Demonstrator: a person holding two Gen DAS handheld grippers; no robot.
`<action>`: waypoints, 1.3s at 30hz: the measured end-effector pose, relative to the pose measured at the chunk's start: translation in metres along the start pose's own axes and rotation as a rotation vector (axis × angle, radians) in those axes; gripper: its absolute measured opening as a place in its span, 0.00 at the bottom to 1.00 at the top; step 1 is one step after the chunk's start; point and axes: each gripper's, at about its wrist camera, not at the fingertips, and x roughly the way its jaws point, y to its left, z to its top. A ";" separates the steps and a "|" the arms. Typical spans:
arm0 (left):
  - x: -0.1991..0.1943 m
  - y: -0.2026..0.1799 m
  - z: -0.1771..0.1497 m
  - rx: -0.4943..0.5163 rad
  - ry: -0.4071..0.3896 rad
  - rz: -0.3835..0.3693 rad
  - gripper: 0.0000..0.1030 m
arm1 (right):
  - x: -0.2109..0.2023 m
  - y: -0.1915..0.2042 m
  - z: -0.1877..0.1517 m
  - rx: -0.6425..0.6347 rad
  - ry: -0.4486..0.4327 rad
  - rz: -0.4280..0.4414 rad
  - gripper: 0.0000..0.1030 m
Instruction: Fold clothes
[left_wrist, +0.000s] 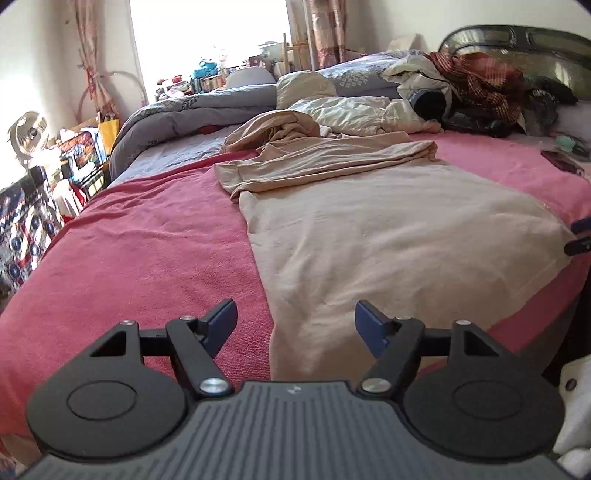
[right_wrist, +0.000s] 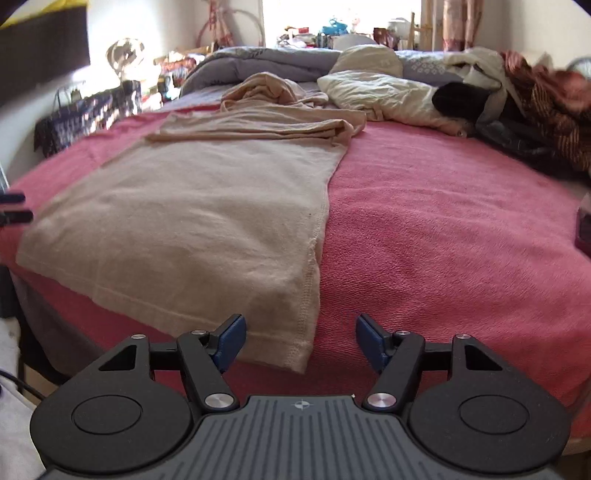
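A beige long-sleeved garment lies flat on the pink blanket of a bed. Its sleeves are bunched across its far end. My left gripper hovers open over the garment's near left edge, with nothing between its blue pads. Above the near right hem corner, my right gripper also stands open and empty. Each gripper's fingertips show at the edge of the other's view: the right fingertips and the left fingertips.
Past the garment lie a cream pillow, a grey duvet and a heap of dark and red clothes by the headboard. A dark red flat object rests at the blanket's right. A fan and bags stand beside the bed.
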 end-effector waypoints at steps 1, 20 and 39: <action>0.000 -0.004 0.000 0.040 0.000 -0.001 0.70 | -0.001 0.010 -0.002 -0.096 0.005 -0.029 0.64; 0.003 -0.068 -0.050 0.567 0.029 0.033 0.71 | 0.013 0.082 -0.043 -0.835 0.002 -0.265 0.63; 0.026 -0.077 -0.069 0.876 0.011 0.221 0.74 | 0.014 0.083 -0.032 -0.906 -0.078 -0.342 0.67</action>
